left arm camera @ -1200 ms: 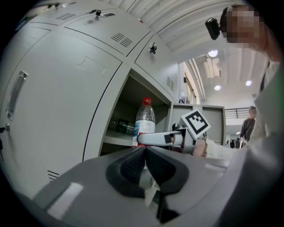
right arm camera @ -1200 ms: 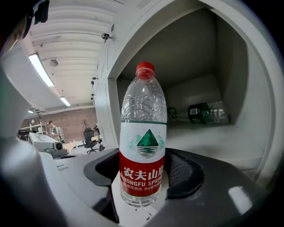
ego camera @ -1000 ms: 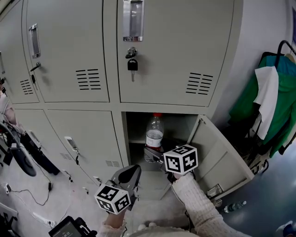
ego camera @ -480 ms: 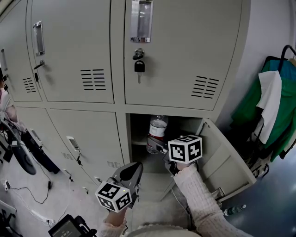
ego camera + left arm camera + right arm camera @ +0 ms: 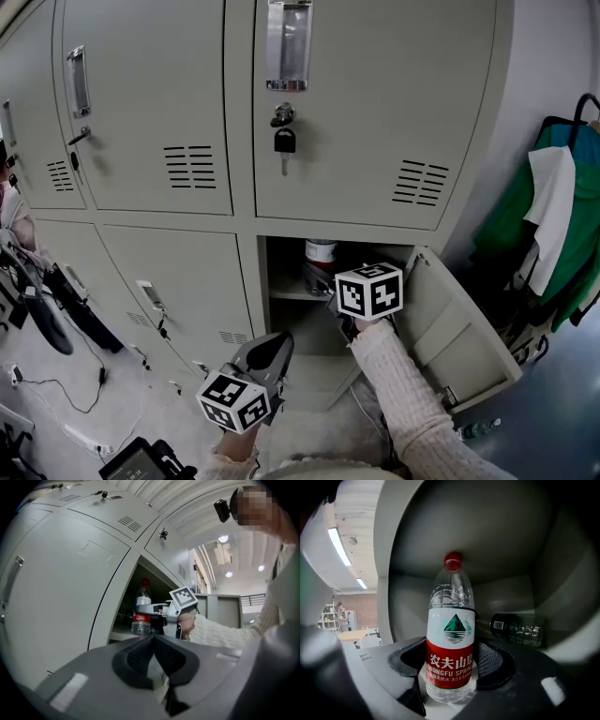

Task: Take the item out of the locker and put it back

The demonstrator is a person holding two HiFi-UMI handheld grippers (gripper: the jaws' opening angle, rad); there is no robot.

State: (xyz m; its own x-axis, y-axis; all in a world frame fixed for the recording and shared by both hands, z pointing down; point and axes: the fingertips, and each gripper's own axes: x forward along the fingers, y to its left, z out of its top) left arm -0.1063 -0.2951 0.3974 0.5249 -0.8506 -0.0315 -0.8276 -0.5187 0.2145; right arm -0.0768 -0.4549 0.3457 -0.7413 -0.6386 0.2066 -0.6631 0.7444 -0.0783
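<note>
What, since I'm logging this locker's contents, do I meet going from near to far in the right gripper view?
The right gripper, shut on the upright water bottle → second bottle, lying on its side → back wall of the locker.

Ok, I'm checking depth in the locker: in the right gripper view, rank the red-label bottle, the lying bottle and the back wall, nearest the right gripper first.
1. red-label bottle: upright, clamped in the right gripper.
2. lying bottle: on its side, deeper in, to the right.
3. locker's back wall: behind both.
</note>
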